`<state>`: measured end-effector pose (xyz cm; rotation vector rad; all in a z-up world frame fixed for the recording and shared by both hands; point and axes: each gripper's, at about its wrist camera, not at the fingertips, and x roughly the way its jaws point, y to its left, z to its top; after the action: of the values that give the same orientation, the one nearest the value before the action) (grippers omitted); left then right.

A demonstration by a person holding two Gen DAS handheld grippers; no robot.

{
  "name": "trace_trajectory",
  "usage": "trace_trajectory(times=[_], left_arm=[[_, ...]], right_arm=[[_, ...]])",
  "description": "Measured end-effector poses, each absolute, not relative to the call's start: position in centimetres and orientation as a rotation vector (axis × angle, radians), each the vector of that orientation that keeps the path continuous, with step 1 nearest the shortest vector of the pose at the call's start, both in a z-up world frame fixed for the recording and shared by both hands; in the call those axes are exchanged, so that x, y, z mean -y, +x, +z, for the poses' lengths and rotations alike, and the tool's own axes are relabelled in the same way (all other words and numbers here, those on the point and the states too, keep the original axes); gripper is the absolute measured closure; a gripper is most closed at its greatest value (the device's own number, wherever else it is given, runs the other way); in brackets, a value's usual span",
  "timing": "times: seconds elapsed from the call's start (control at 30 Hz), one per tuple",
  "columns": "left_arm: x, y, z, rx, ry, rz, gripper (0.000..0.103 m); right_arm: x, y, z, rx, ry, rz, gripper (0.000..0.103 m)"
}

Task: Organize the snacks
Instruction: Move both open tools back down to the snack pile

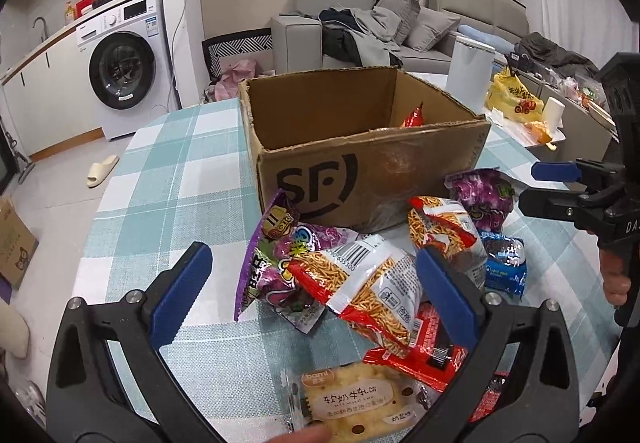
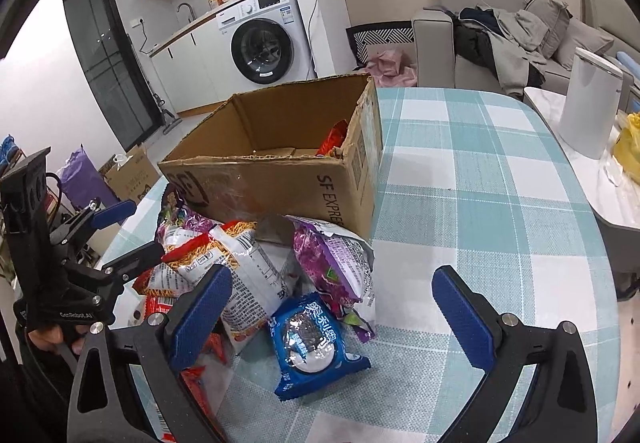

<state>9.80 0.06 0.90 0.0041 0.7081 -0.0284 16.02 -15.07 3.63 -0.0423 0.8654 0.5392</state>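
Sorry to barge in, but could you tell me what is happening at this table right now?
A person is sorting snacks with a pair of tongs in each hand. The left tongs and right tongs are both open and holding nothing, poised over a pile of snack packets on the checked tablecloth. The cardboard box behind the pile holds at least one red packet; most packets are outside it.

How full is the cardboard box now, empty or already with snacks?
Nearly empty. The cardboard box stands open-topped; only one red packet shows in its far corner, and bare cardboard floor beside it.
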Motion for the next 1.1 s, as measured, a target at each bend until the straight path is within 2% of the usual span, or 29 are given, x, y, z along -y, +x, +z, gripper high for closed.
trace_trajectory(times=[0.63, 0.77, 0.83, 0.9, 1.1], left_arm=[[0.5, 10.5, -1.0, -0.771, 0.001, -0.083, 0.001], [0.5, 10.7, -1.4, -0.79, -0.009, -0.102, 0.004], [0.6, 10.8, -1.6, -0.796, -0.003, -0.103, 0.004], [0.7, 10.8, -1.7, -0.797, -0.003, -0.109, 0.004], [0.8, 10.8, -1.9, -0.8, -0.003, -0.117, 0.004]], right_arm=[[13.3, 15.2, 0.7, -1.001, -0.189, 0.639, 0.002], [13.3, 15.0, 0.0, -1.032, -0.208, 0.663, 0.02], [13.1, 14.8, -0.3, -1.041, -0.225, 0.668, 0.021], [13.0, 14.6, -0.5, -1.047, -0.235, 0.683, 0.027], [12.9, 13.8, -0.7, -1.052, -0.265, 0.721, 0.036]])
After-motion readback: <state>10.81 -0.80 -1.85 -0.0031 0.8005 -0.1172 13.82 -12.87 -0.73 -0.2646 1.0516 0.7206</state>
